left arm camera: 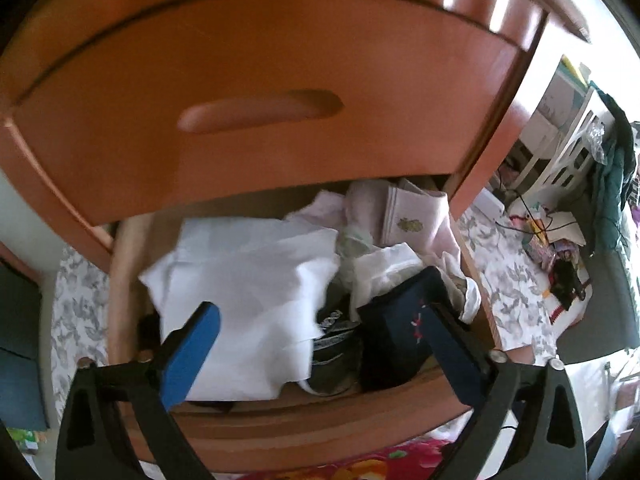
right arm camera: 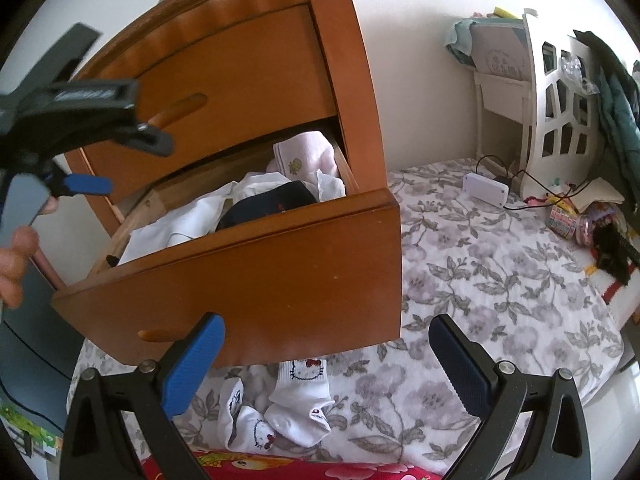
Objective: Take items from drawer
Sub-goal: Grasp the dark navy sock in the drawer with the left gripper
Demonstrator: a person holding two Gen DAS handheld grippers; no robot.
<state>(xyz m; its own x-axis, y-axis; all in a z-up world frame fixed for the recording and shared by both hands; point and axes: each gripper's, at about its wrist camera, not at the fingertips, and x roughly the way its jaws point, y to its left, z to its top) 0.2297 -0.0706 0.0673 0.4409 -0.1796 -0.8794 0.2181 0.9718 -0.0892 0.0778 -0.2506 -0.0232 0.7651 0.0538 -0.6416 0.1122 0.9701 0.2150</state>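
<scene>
The lower drawer point(right arm camera: 248, 276) of a wooden nightstand point(left arm camera: 256, 60) stands pulled out and is stuffed with clothes. In the left wrist view my left gripper point(left arm camera: 320, 312) hovers open just over the drawer, above a folded white cloth point(left arm camera: 248, 280), a dark navy garment point(left arm camera: 396, 332) and a pink folded item point(left arm camera: 408, 216). Its fingers hold nothing. In the right wrist view my right gripper point(right arm camera: 324, 344) is open in front of the drawer's face, over white cartoon-cat socks point(right arm camera: 296, 396) lying on the bed. The left gripper point(right arm camera: 80, 136) shows there too, held by a hand at the left.
The closed upper drawer point(left arm camera: 260, 112) overhangs the open one. A floral bedspread point(right arm camera: 500, 280) stretches to the right, with a white box and cables point(right arm camera: 486, 190), a white headboard point(right arm camera: 560, 92) and hanging clothes point(right arm camera: 616, 92) beyond. A red patterned cloth point(right arm camera: 280, 466) lies at the near edge.
</scene>
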